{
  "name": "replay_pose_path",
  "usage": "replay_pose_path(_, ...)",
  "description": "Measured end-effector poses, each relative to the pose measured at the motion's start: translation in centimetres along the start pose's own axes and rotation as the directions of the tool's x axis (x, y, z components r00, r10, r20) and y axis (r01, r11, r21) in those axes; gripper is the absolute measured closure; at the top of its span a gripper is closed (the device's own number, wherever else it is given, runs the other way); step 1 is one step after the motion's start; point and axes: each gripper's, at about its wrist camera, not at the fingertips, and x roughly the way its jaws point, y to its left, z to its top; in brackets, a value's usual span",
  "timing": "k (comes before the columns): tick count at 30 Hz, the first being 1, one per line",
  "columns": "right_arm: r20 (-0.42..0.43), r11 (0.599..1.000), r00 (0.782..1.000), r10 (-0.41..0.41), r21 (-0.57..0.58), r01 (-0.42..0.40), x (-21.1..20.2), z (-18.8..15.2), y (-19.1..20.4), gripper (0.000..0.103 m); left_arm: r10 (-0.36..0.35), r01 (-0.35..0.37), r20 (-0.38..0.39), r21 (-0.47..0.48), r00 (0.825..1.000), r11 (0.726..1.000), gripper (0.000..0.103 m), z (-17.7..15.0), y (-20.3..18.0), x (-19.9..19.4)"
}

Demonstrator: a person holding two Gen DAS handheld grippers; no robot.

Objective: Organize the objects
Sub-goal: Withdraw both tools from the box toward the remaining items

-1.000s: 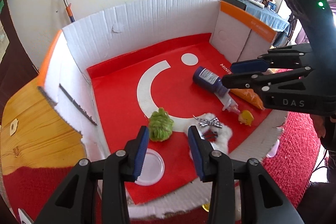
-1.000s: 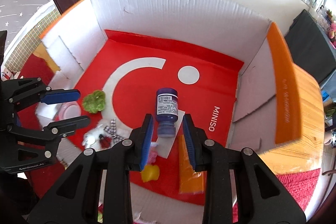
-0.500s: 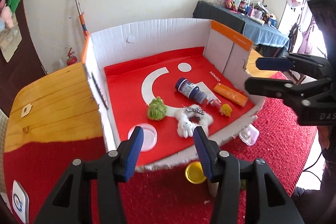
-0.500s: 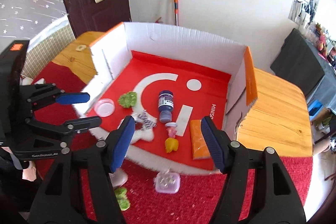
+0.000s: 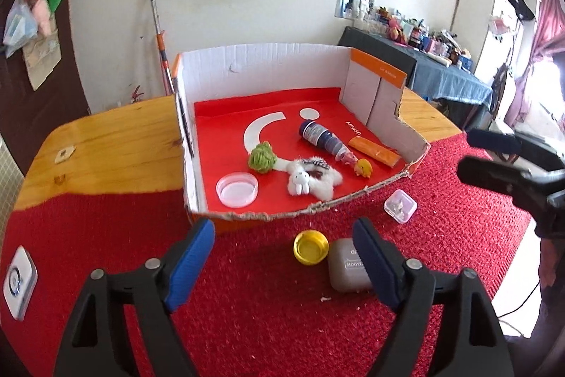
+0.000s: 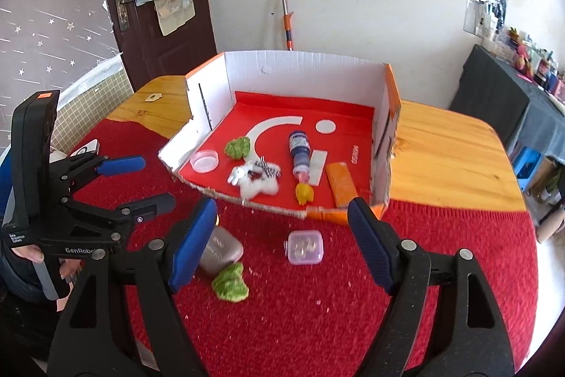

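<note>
Cardboard box (image 5: 268,73) (corrugated, torn rim) holds fluffy plush (image 5: 312,179)

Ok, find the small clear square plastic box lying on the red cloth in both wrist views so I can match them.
Left wrist view: the small clear square plastic box sits right of centre on the red cloth, just outside the cardboard tray's torn front edge.
Right wrist view: the same box lies near the centre, between the open right gripper fingers.
Shared landmark: the yellow duck toy inside the tray, just behind that edge.
</note>
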Motion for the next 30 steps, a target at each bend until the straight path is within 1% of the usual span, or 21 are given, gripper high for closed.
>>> replay_pose_path(2,0.007,1.000,1.000,-0.007,0.009,0.007,-0.1,-0.8,0.0,0.026,0.001,-0.001,0.002,-0.019,1.000,1.000,0.018,-0.6,0.1,-0.1)
replay_pose_path(3,0.012,1.000,1.000,-0.011,0.014,0.011,-0.2,-1.2,0.0,0.026,0.003,-0.003,0.002,-0.024,1.000,1.000,0.015,-0.9,0.1,-0.1)
replay_pose_path(8,0.008,0.998,1.000,-0.013,0.057,0.012,0.6,-3.1,-0.5,0.025,0.017,-0.016,0.001,-0.043,1.000,0.999,0.015,-2.5,0.1,0.1)
replay_pose_path(16,-0.041,0.995,0.999,-0.021,0.095,0.025,2.9,-5.0,-1.2,0.025,0.022,-0.027,-0.055,-0.081,0.998,0.996,0.015,-3.9,0.8,1.9)
replay_pose_path(22,-0.062,0.995,0.998,-0.013,0.101,0.020,3.7,-5.3,-1.3,0.025,0.020,-0.027,-0.079,-0.092,0.997,0.995,0.015,-3.8,1.2,2.7)
replay_pose_path(30,-0.081,0.994,0.997,-0.008,0.104,0.017,4.7,-5.3,-1.5,0.024,0.022,-0.030,-0.111,-0.069,0.994,0.997,0.015,-3.7,1.2,3.5)
